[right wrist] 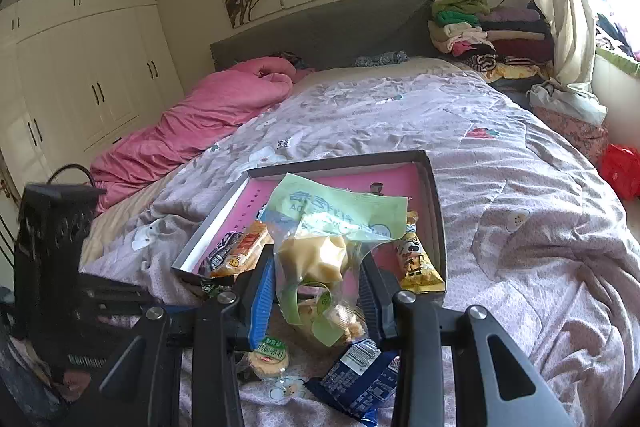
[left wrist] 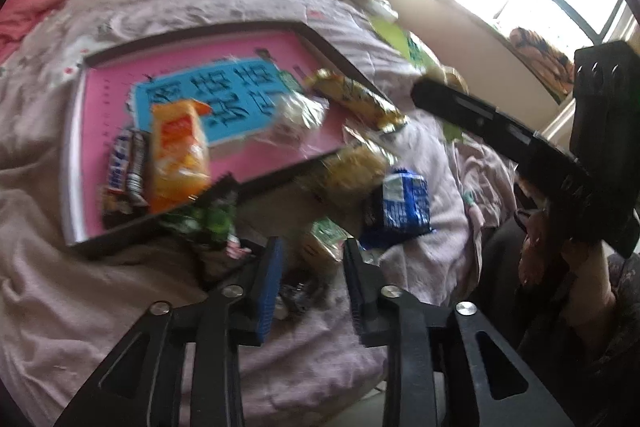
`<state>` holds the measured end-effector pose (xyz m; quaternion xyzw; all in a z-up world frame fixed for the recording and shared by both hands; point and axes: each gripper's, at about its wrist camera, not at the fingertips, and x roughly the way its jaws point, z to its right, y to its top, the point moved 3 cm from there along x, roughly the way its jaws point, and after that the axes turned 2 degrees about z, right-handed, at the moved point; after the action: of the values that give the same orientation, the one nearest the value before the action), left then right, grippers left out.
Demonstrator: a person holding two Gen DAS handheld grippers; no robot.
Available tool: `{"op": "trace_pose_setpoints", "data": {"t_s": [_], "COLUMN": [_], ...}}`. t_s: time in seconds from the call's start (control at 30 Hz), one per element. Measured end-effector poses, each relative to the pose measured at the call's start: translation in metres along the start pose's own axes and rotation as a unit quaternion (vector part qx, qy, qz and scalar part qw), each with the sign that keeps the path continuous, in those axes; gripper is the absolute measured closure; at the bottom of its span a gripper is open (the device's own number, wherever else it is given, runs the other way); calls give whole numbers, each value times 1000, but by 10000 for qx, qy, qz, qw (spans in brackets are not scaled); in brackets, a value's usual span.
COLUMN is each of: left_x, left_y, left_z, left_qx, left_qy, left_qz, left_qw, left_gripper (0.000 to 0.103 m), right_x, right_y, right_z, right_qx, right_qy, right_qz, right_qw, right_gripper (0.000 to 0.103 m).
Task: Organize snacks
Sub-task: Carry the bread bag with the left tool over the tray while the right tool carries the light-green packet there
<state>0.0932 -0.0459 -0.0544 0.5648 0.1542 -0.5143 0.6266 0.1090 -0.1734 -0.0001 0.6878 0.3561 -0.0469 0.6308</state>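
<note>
A shallow box with a pink floor (left wrist: 256, 43) (right wrist: 400, 179) lies on the bed and holds an orange snack pack (left wrist: 178, 155), dark candy bars (left wrist: 128, 163) and a yellow pack (left wrist: 356, 99) (right wrist: 418, 259). My left gripper (left wrist: 314, 255) is open and empty above loose snacks beside the box, among them a green-labelled pack (left wrist: 320, 243). My right gripper (right wrist: 318, 267) is shut on a clear bag with a pale green label (right wrist: 320, 239) and holds it above the box's near edge. The right gripper also shows in the left wrist view (left wrist: 424, 93).
A blue snack pack (left wrist: 404, 207) (right wrist: 356, 375) and a round green-lidded snack (right wrist: 270, 351) lie on the lilac quilt (right wrist: 520, 227) in front of the box. A pink duvet (right wrist: 208, 115) lies at the far left. Folded clothes (right wrist: 492, 35) are stacked by the headboard.
</note>
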Motion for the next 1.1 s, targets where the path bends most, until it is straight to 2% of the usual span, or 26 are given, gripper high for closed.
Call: {"op": "trace_pose_setpoints", "data": {"t_s": [0.03, 0.2, 0.33, 0.8, 0.97, 1.1], "left_x": [4, 22, 35, 58, 67, 69], "left_y": [0, -4, -1, 4, 6, 8], "left_z": [1, 9, 11, 8, 12, 14], "left_qx": [-19, 12, 55, -67, 43, 87], "left_qy": [-11, -58, 73, 176, 403, 481], "left_qz": [-66, -273, -363, -562, -604, -509], "left_qw": [10000, 9996, 9993, 9982, 9974, 9975], "left_gripper": [61, 60, 57, 57, 59, 67], "right_x": [0, 1, 3, 25, 30, 36], "right_y": [0, 1, 3, 14, 16, 18], "right_z": [1, 2, 2, 17, 23, 27], "right_qx": [11, 6, -60, -104, -20, 0], "right_qy": [-3, 8, 34, -73, -104, -143], "right_qz": [-5, 7, 7, -101, -136, -146], "right_qw": [10000, 10000, 10000, 9999, 9999, 9998], "right_gripper": [64, 64, 64, 64, 64, 64]}}
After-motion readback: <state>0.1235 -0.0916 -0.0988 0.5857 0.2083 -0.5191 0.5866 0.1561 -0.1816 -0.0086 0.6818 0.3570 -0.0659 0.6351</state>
